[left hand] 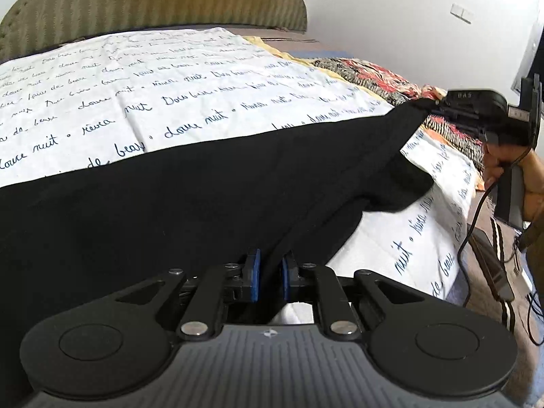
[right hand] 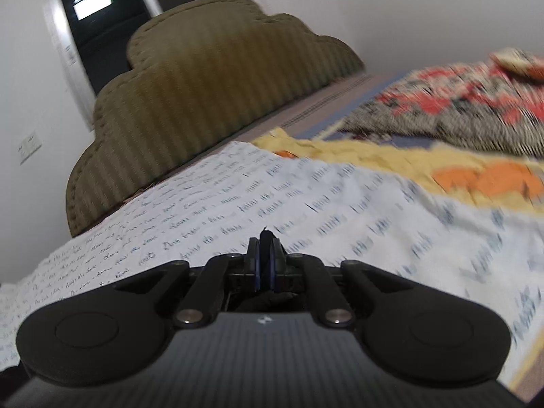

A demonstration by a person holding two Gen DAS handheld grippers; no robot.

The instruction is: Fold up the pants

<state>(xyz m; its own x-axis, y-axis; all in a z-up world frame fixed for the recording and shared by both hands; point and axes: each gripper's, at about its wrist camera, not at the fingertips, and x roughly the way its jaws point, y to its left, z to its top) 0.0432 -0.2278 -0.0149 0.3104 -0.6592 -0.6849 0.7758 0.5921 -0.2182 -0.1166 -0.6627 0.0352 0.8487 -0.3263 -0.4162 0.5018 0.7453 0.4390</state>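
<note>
Black pants (left hand: 190, 197) lie stretched across a white bedsheet (left hand: 142, 95) printed with dark handwriting. My left gripper (left hand: 271, 273) is shut on a fold of the pants at the near edge; its blue pads (left hand: 254, 272) pinch the cloth. In the left wrist view my right gripper (left hand: 442, 102) holds the far end of the pants, lifted off the bed at the right. In the right wrist view my right gripper (right hand: 265, 265) is shut on a thin bit of black pants fabric (right hand: 266, 236) that sticks up between the pads, above the sheet (right hand: 306, 204).
An olive ribbed headboard (right hand: 210, 102) stands at the far end of the bed. A red, black and white patterned blanket (right hand: 459, 108) and a yellow-orange cloth (right hand: 459, 173) lie on the right. A dark doorway (right hand: 98, 23) is at the back. Cables (left hand: 476, 224) hang at the bed's right side.
</note>
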